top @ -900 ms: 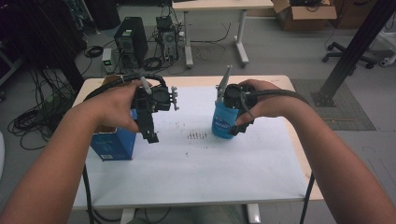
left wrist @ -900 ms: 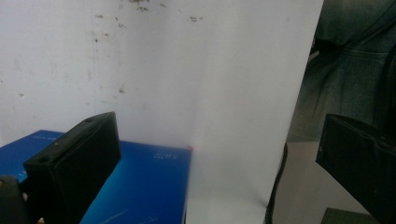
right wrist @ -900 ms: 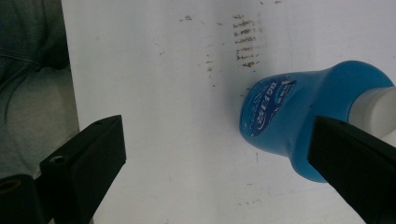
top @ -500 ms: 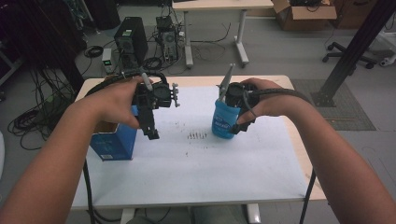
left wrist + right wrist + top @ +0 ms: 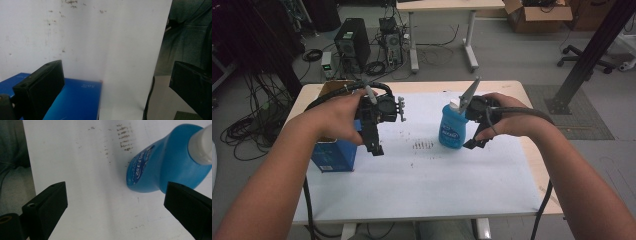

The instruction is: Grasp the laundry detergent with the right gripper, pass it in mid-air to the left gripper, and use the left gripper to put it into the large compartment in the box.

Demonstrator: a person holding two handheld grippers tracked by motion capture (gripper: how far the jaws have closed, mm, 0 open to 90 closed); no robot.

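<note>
Not much has moved since before; both hands hover. Left gripper (image 5: 375,145) gapes empty beside the blue cardboard box (image 5: 334,155). Right gripper (image 5: 475,141) gapes empty just beside the blue plastic bottle (image 5: 452,128), nothing between

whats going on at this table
A person holds a two-jaw tool in each hand over a white-covered table. The right tool, jaws open, hangs right beside a blue bottle with a white cap standing upright, not gripping it. The left tool, also open and empty, hovers next to a blue box at the table's left edge.
</note>
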